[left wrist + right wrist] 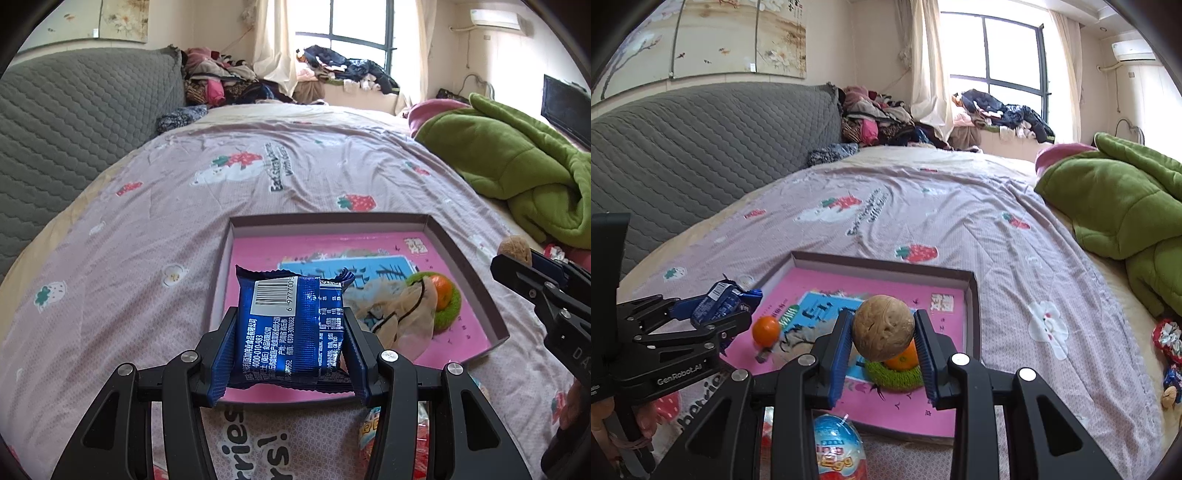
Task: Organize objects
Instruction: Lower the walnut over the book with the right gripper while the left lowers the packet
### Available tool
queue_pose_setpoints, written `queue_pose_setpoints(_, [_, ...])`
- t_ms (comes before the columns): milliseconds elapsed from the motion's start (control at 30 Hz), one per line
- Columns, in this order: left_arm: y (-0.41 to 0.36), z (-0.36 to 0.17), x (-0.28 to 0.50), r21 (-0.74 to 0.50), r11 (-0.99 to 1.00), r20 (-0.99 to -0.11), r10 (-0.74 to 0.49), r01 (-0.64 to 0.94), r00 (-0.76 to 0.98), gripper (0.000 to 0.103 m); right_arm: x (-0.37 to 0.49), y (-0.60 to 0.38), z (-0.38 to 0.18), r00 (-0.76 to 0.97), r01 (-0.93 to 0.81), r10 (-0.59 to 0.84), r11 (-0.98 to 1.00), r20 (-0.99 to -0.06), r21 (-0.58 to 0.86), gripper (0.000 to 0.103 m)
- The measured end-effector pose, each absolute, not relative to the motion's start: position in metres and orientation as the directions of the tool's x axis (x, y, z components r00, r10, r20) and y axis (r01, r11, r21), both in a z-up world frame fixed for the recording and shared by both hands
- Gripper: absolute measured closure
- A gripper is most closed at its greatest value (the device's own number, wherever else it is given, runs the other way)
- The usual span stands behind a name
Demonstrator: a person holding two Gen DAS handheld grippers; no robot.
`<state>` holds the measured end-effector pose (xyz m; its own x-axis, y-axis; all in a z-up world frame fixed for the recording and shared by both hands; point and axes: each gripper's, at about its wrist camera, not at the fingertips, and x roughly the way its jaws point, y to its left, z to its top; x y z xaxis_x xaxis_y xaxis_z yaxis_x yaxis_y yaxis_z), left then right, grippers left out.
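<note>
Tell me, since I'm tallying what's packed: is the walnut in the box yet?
Not yet. The walnut is clamped in the right gripper, held above the box.

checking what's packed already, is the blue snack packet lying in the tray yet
No, the blue snack packet is clamped between the fingers of the left gripper, held above the near edge of the tray.

Your left wrist camera looks forward along its fingers from just above the near left corner of the shallow pink-lined cardboard box lid [465, 258], facing the window. Your right wrist camera sits close over the lid's [973, 295] near right side, facing the same way. Both views share the lid, the strawberry-print pink bedsheet [147, 229] [960, 206] beyond it, and each other's gripper.
</note>
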<state>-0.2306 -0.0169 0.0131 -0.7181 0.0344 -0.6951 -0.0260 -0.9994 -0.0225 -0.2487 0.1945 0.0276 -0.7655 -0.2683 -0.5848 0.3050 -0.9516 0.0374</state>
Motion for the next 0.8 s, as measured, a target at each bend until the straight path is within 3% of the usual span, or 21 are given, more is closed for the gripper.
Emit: queue_pose_setpoints(800, [-0.006, -0.017, -0.245, -0.008, -0.998, -0.738, 0.048, -0.062, -0.673, 0.049, -0.267, 0.19, -0.021, -0.681, 0.292, -0.221, -0.956, -0.699, 0.018, 0.069])
